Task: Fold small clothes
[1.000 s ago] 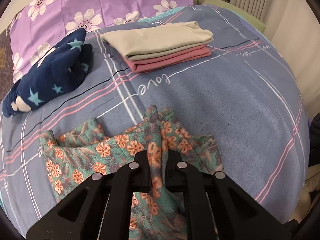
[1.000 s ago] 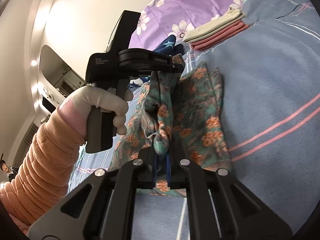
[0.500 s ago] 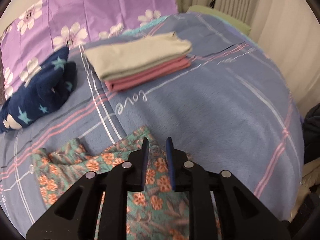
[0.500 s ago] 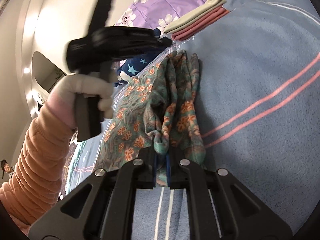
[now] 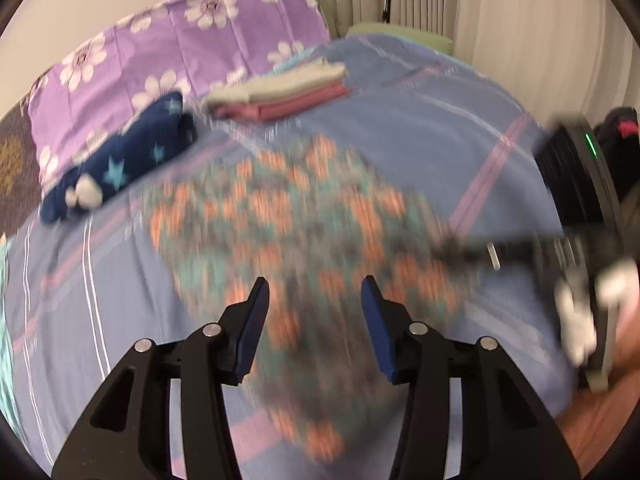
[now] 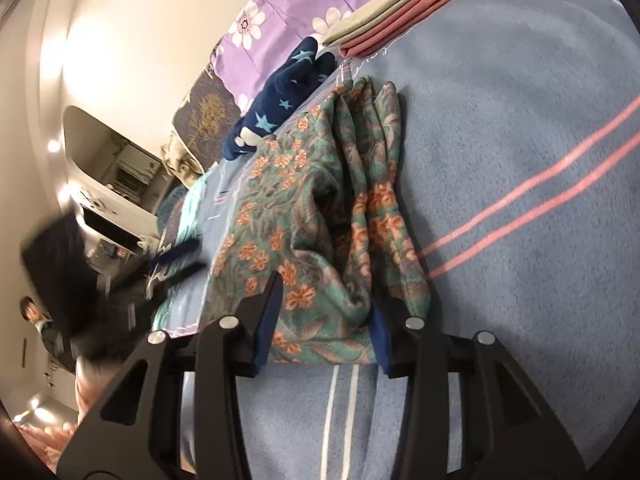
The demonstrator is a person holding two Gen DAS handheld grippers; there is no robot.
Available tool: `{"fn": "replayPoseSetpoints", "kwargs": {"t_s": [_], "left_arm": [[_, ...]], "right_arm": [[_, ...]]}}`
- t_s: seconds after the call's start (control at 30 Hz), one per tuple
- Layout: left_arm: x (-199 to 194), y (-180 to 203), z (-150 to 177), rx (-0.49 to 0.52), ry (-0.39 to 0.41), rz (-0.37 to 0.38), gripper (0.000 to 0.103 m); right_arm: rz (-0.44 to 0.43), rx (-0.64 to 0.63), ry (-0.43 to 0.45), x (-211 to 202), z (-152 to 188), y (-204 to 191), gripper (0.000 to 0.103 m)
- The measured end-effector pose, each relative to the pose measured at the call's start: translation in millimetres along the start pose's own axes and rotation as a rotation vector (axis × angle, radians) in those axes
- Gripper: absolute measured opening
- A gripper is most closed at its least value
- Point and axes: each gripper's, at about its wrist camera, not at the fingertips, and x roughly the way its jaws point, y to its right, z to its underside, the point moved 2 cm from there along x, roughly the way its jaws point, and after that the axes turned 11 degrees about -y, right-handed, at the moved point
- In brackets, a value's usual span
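A bed [image 6: 520,128] covered with a blue blanket [image 5: 420,132] with pink and white stripes fills both views. At its head lies a purple flowered pillow [image 5: 168,52]. In front of the pillow sit a dark blue garment with stars [image 5: 120,164] and, beside it, a stack of folded clothes [image 5: 280,92], beige on top and pink beneath.

The floral garment [image 6: 320,216], teal with orange flowers, lies bunched on the blanket, nearer than the folded stack.

In the right wrist view, the near edge of the floral garment lies between the fingers of the right gripper [image 6: 324,312], whose jaws are opening; the pads stand clear of the cloth on both sides.

In the left wrist view, which is blurred, the left gripper [image 5: 314,300] hangs over the same garment with its jaws opening and nothing held between them. The cloth lies flat on the bed below and ahead of its fingertips.
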Motion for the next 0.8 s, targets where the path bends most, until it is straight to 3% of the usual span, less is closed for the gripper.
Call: {"fn": "replayPoseSetpoints", "kwargs": {"t_s": [0.1,0.17,0.27,0.3,0.43,0.53,0.63,0.7,0.77,0.8], "left_arm": [[-6,2,30,-0.044,0.016,0.001,0.052],[-10,6,43,-0.049,0.036,0.02,0.053],[-8,14,54,-0.028,0.038,0.045,0.054],[-5,15,56,-0.022,0.033,0.03,0.059],[8,9,62,-0.037,0.009,-0.09,0.06],[15,1,69,-0.079,0.007,-0.117,0.06],[19,-4,76,-0.117,0.014,-0.087,0.058],[17,-6,79,-0.127,0.025,-0.07,0.051],[15,-5,79,-0.124,0.035,-0.051,0.041],[14,-4,79,-0.118,0.036,-0.04,0.034]], "right_arm": [[0.05,-0.003,0.003,2,-4,-5,0.033],[0.107,-0.017,0.003,8,-8,-7,0.009],[0.119,-0.032,0.026,3,-10,-13,0.007],[0.118,-0.044,0.051,-4,-11,-16,0.007],[0.151,-0.07,0.111,-21,-10,-25,0.007],[0.194,-0.009,0.05,-7,-6,-7,0.007],[0.185,0.038,-0.007,5,0,12,0.007],[0.169,0.037,-0.009,0,-1,11,0.009],[0.188,0.019,0.011,-10,-5,5,0.024],[0.203,0.006,0.029,-15,-7,2,0.026]]}}
